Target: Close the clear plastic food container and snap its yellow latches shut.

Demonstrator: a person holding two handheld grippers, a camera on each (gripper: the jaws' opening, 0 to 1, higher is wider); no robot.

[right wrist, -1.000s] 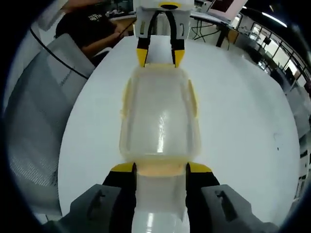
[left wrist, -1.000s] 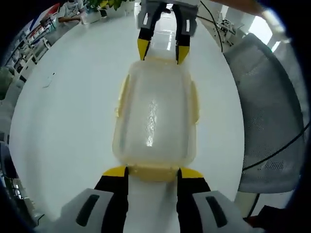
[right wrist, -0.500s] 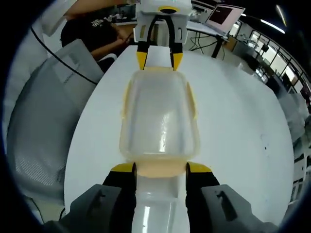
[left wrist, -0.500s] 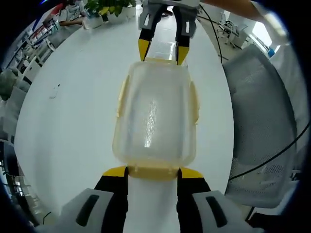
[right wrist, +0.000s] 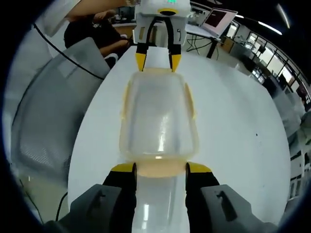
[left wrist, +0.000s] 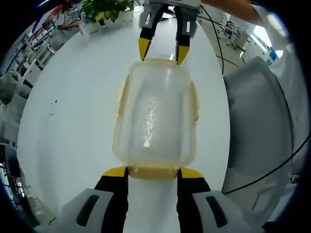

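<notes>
Both views are showing more of the room and more worktop edge than a second ago, while the clear plastic food container (left wrist: 155, 114) is keeping the same place between the two grippers; whether the whole set has risen off the surface cannot be told.

In the left gripper view, the left gripper (left wrist: 153, 172) is standing with its jaws apart at the near short end of the container, its yellow tips flanking the near yellow latch (left wrist: 153, 171). At the far short end, the right gripper (left wrist: 162, 50) is reaching in from the top, jaws apart, tips touching the far rim. The lid is sitting on the container, and the long side latches (left wrist: 195, 104) are lying against its left and right walls. The white worktop (left wrist: 73, 121) is spreading around it, with a grey mesh chair (left wrist: 257, 126) at the right and potted green plants (left wrist: 102, 7) at the far left.

In the right gripper view, the container (right wrist: 158, 121) is lying lengthwise between the right gripper (right wrist: 159, 169) near and the left gripper (right wrist: 158, 59) far. A person (right wrist: 97, 36) in dark clothing is sitting beyond the grey chair (right wrist: 53, 111), and a laptop (right wrist: 218, 19) is standing far right. No writing is readable on anything.
</notes>
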